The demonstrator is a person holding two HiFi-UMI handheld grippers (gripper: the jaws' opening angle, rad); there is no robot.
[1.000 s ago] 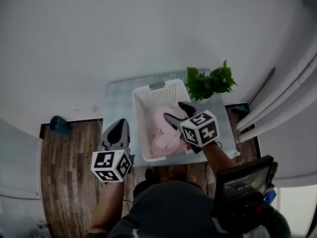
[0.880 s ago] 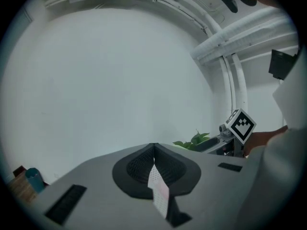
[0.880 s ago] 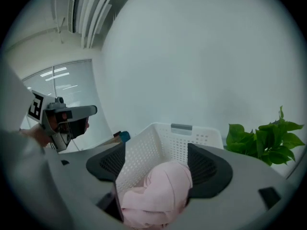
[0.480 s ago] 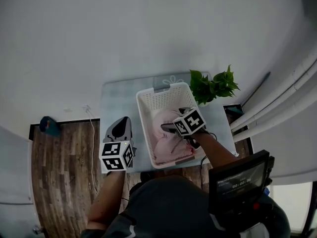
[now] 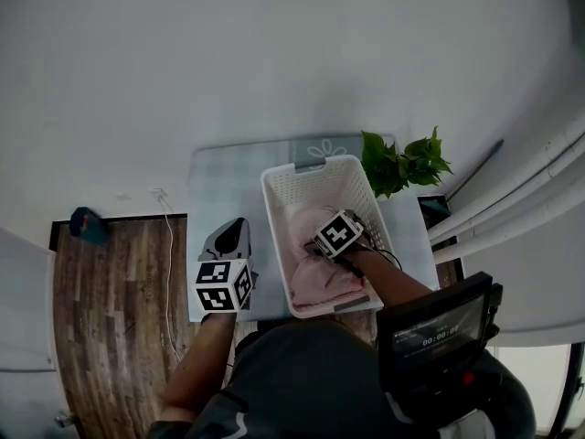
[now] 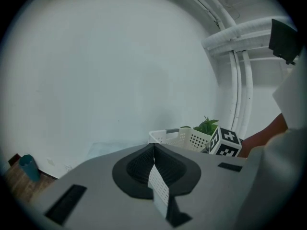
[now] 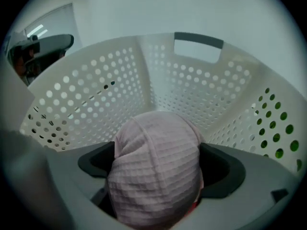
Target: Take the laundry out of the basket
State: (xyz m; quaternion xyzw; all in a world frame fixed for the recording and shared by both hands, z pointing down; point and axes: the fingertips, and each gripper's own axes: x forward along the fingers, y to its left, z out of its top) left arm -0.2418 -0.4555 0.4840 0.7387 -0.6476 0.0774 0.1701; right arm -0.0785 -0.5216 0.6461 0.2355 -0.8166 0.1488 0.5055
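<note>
Grasping step: the right gripper point(image 7: 158, 169) is opening wide around laundry point(image 5: 320, 282) in the basket point(image 5: 315, 174) and should clamp next. The left gripper point(image 6: 153, 153) has its jaws together, empty.

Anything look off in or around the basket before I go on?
Nothing stands out. The white laundry basket sits upright on the table, the pink waffle-weave cloth all inside it. The right hand-held gripper is in the basket, jaws opening with a bunch of that cloth between them.

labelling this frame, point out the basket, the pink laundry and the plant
basket point(image 5: 320, 183), head view, far perforated wall
pink laundry point(image 5: 320, 283), head view, middle of the heap
plant point(image 5: 402, 163), head view, its leaves
</note>
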